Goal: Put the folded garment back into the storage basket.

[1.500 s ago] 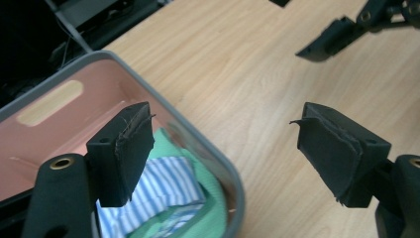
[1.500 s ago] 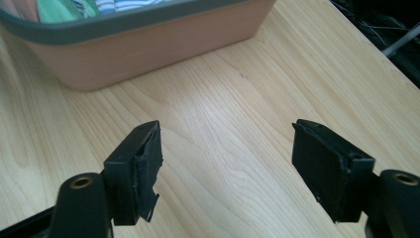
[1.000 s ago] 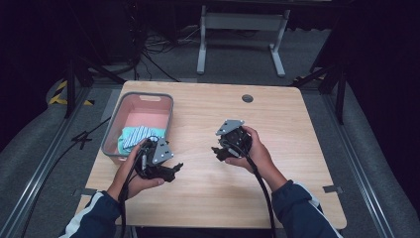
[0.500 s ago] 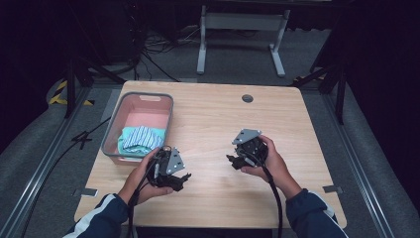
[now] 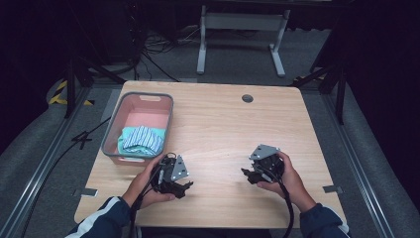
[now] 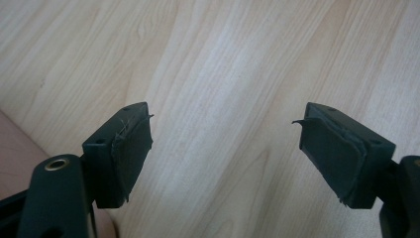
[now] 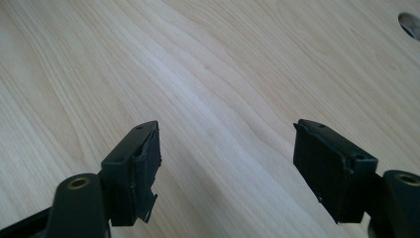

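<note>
Both grippers sit low over the near edge of the wooden table point(image 5: 218, 124). The left gripper point(image 5: 185, 187), in the person's left hand point(image 5: 148, 186), has its jaws spread wide with nothing between them; bare wood shows in the gap. The right gripper point(image 5: 246, 173), in the right hand point(image 5: 287, 176), is equally wide open and empty. The 2 grippers are well apart. A striped cloth point(image 5: 142, 140) lies in the near end of the pink bin point(image 5: 113, 124), just beyond the left gripper.

Pink basket point(image 5: 115, 133), grey rim; teal-and-white striped cloth point(image 5: 142, 139); light wood-grain table point(image 5: 223, 124); black grippers.
</note>
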{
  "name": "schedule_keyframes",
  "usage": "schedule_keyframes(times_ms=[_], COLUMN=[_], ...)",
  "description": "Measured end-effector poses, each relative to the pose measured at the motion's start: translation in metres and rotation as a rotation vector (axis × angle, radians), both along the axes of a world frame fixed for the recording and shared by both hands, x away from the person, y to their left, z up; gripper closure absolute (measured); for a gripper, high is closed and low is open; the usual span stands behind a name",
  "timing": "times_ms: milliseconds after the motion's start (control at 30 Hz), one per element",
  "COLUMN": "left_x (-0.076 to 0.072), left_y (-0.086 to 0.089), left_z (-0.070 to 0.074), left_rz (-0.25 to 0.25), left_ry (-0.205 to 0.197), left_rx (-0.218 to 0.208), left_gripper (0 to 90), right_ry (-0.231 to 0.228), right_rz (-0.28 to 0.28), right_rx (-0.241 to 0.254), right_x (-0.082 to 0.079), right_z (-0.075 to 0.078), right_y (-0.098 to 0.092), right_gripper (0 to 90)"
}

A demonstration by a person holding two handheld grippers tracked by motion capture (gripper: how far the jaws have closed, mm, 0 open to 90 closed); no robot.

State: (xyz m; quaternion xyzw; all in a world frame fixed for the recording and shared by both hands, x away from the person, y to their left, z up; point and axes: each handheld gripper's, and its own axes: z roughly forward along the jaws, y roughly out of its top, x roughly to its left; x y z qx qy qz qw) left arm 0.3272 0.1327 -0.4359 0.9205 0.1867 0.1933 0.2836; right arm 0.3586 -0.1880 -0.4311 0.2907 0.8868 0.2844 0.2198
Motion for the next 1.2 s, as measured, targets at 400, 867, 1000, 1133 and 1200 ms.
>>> schedule_keyframes(times_ms=[400,867,1000,1133,1200], left_x=[-0.001,0.005,0.007,0.007,0.007], left_y=[0.001,0.009,0.017,0.017,0.017], left_z=[-0.016,-0.038,-0.047,-0.047,-0.047], left_rz=[-0.044,-0.055,-0.024,-0.027,-0.024], left_ry=[0.044,0.157,0.195,0.193,0.188], left_rx=[-0.002,-0.112,-0.204,-0.208,-0.206], left_gripper=[20.2,18.8,14.8,14.8,14.8], right_ry=[-0.017,0.057,0.064,0.065,0.065], right_rz=[-0.039,-0.111,-0.152,-0.155,-0.155], right_rx=[0.045,0.229,0.261,0.26,0.259], right_x=[-0.023,-0.042,-0.042,-0.042,-0.042], right_z=[-0.022,-0.052,-0.055,-0.055,-0.055], right_y=[-0.045,-0.095,-0.104,-0.104,-0.104], right_gripper=[27.2,25.5,23.5,22.9,22.8])
